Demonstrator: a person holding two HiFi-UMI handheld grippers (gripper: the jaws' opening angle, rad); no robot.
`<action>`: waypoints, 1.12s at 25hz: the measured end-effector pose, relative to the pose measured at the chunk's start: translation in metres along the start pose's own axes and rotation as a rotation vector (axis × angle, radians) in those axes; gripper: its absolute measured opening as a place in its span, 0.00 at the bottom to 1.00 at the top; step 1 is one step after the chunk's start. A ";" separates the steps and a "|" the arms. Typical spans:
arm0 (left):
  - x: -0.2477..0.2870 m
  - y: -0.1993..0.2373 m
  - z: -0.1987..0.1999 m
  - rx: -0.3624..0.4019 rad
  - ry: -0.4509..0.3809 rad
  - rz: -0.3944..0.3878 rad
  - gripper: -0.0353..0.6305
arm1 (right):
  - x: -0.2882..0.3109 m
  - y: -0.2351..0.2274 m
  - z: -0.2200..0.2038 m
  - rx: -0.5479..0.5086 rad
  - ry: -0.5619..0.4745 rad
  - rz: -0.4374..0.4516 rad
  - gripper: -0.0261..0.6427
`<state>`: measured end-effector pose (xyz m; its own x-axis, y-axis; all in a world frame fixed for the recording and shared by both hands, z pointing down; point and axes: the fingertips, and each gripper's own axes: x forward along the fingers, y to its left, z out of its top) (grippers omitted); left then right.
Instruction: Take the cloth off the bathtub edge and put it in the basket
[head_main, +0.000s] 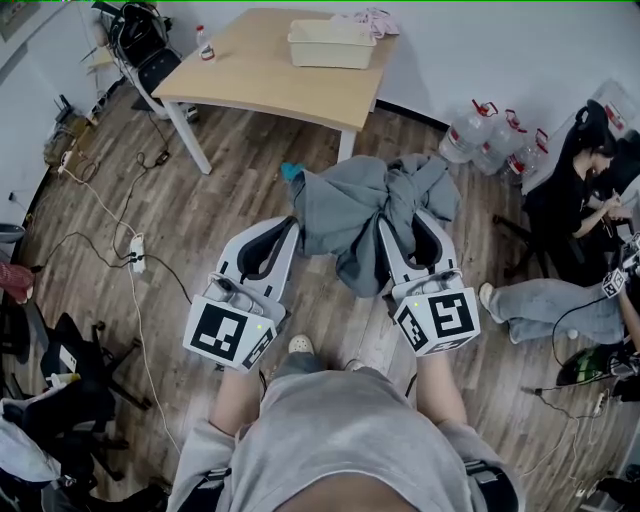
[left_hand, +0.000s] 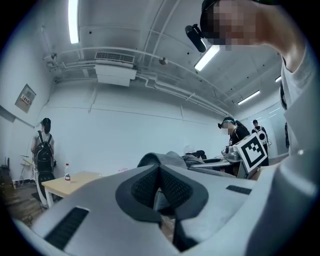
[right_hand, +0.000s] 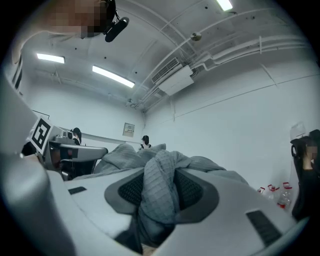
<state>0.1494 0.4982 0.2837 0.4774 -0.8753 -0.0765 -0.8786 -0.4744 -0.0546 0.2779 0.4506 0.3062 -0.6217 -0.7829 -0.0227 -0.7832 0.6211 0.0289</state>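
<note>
Black mesh pads (right_hand: 131, 190), two per claw: right gripper (right_hand: 159, 172) clamped on a thick waffle-weave fold of grey cloth (head_main: 350, 205), left gripper (left_hand: 160, 172) pinched shut on a thin edge. Hangs crumpled in air between both, over plank floor (head_main: 200, 200). Beyond, one pale wooden table (head_main: 260, 70) bearing one cream rectangular basket (head_main: 332, 44).
</note>
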 end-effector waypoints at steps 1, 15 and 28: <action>-0.002 0.005 -0.001 -0.001 -0.001 0.000 0.05 | 0.004 0.003 0.000 -0.003 0.000 0.001 0.28; -0.009 0.085 -0.010 -0.007 -0.017 -0.005 0.05 | 0.059 0.036 -0.006 0.030 -0.028 -0.044 0.28; 0.061 0.131 -0.021 -0.016 -0.009 0.008 0.05 | 0.129 -0.007 -0.004 0.025 -0.048 -0.009 0.28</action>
<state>0.0626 0.3808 0.2930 0.4701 -0.8784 -0.0860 -0.8826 -0.4686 -0.0380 0.2031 0.3452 0.3074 -0.6137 -0.7864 -0.0704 -0.7885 0.6150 0.0033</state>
